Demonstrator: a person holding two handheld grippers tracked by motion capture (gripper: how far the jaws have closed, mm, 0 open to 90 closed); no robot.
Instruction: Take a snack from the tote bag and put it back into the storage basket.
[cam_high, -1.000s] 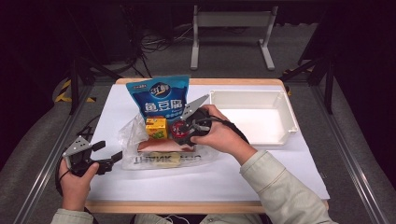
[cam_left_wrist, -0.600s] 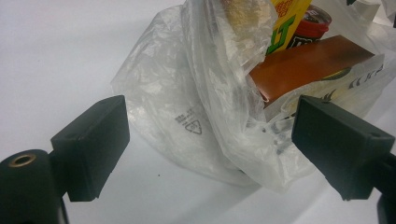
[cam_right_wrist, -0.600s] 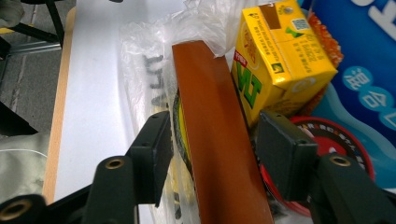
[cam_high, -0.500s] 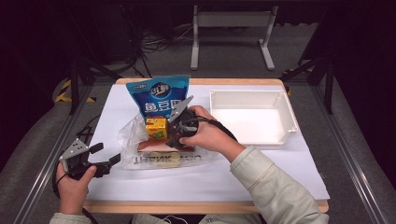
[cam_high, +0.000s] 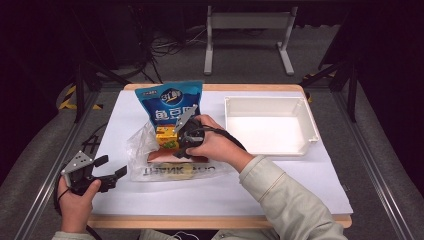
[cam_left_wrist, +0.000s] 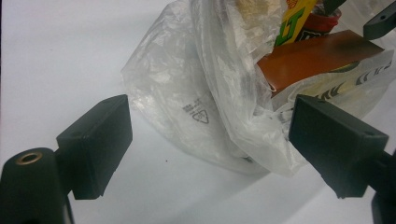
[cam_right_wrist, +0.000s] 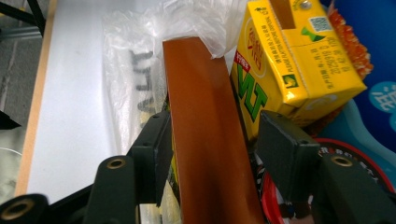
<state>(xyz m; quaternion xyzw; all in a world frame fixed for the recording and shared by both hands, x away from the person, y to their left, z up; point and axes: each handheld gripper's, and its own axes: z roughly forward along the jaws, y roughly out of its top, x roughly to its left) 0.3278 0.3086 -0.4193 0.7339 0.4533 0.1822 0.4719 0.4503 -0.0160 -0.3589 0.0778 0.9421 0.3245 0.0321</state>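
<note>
Right gripper (cam_right_wrist: 212, 140) is straddling the brown box (cam_right_wrist: 205, 135) now, jaws part open with a pad on either flank, though it's hard to say whether they're pressing or just bracketing it. The box lies half out of the clear plastic bag (cam_high: 150, 155) near the middle of the table, its long axis running straight away along the jaws, with the yellow juice carton (cam_right_wrist: 289, 56) tight against one side. Left gripper (cam_high: 92, 175) sits wide open and empty, well off by the bag's near corner, so the right hand is plainly the closer one for drawing the box out lengthwise.
</note>
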